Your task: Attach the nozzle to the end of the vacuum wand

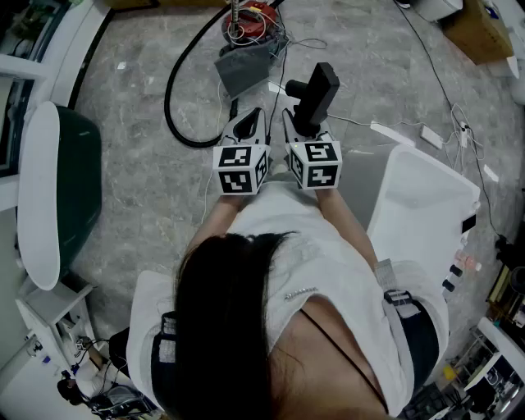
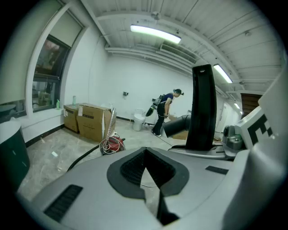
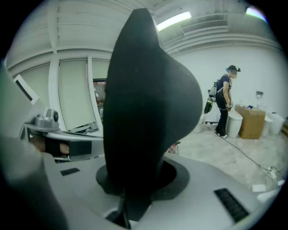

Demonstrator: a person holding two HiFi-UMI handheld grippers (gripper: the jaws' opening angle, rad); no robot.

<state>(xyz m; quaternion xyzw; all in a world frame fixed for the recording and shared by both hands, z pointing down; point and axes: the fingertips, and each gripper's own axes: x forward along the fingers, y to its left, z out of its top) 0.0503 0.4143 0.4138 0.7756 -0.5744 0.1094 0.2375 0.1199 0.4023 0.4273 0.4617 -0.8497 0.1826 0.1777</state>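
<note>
A black nozzle (image 1: 315,94) stands up out of my right gripper (image 1: 298,125), whose jaws are shut on its lower end. In the right gripper view the nozzle (image 3: 146,108) fills the middle, rising from the gripper (image 3: 134,182). My left gripper (image 1: 250,125) is held beside it, shut and empty; its closed gripper tips (image 2: 145,152) show in the left gripper view, with the nozzle (image 2: 201,108) to the right. A black hose (image 1: 175,102) curves over the floor to a red vacuum (image 1: 253,18). I cannot clearly make out the wand.
A grey piece (image 1: 243,70) lies on the floor ahead of the grippers. A white cabinet (image 1: 426,205) stands at the right, a white and dark green tub (image 1: 51,193) at the left. Cables (image 1: 447,123) trail on the floor. Cardboard boxes (image 2: 87,120) and a person (image 3: 223,105) are far off.
</note>
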